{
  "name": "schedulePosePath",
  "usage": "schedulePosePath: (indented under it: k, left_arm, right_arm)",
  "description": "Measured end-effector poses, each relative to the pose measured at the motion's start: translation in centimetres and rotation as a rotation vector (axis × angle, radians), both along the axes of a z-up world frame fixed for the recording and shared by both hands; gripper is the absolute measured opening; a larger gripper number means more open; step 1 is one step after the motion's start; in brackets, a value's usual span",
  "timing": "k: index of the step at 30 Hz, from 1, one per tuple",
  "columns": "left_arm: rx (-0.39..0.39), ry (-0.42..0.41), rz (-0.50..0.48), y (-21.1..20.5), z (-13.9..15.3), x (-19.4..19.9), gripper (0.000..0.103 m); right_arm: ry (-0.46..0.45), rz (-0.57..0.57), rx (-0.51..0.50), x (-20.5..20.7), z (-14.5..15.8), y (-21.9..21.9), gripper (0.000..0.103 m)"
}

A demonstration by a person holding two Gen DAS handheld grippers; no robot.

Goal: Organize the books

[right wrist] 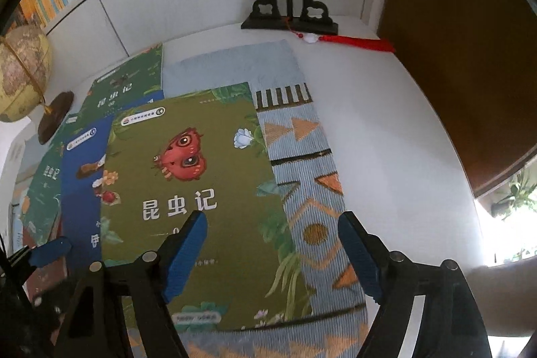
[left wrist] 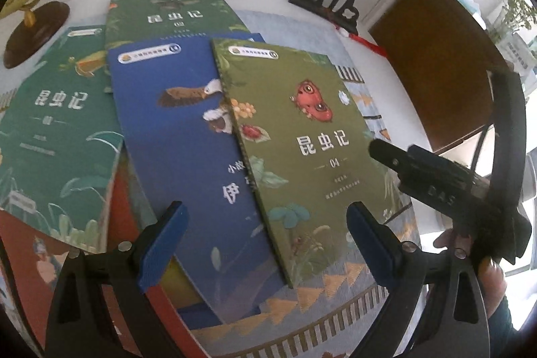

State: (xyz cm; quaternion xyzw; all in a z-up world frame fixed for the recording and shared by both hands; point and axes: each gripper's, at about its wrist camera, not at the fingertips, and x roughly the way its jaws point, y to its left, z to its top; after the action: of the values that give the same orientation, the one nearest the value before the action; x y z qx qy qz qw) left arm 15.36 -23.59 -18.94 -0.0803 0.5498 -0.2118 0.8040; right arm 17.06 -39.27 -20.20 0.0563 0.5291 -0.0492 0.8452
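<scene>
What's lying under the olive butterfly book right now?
The olive book overlaps the blue book at its left edge, and rests on the patterned mat. Whatever else lies beneath its middle is covered.

Centre of frame: olive-green paperback with red butterfly (right wrist: 198, 190), overlapping a blue paperback (right wrist: 82, 190) at left, on a patterned woven runner (right wrist: 319, 190). Lower frame: right gripper (right wrist: 272, 254), blue-padded jaws apart, above the olive book's lower right part.
</scene>
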Motion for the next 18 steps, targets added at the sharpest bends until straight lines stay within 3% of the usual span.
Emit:
schedulePosePath:
  k: [3, 6, 9, 16, 18]
  left_arm:
    - [-0.001, -0.009, -0.01, -0.3, 0.0, -0.1, 0.094]
    - [-0.006, -0.01, -0.025, -0.9, -0.1, -0.1, 0.094]
    - [-0.005, -0.021, -0.033, -1.4, -0.1, 0.2, 0.094]
    - [-0.129, 0.013, -0.036, -2.0, -0.4, 2.4, 0.094]
    - [-0.159, 0.017, -0.034, -1.8, -0.4, 2.4, 0.094]
  right_arm:
    - [0.019, 0.02, -0.008, 0.4, -0.8, 0.1, 0.067]
    - [0.045, 0.0, -0.022, 0.7, -1.9, -0.2, 0.065]
    - [0.038, -0.016, 0.027, 0.9, -2.1, -0.9, 0.065]
    - [0.06, 0.126, 0.115, 4.3, -2.5, 0.6, 0.067]
    - [0.069, 0.135, 0.147, 4.4, -2.5, 0.8, 0.062]
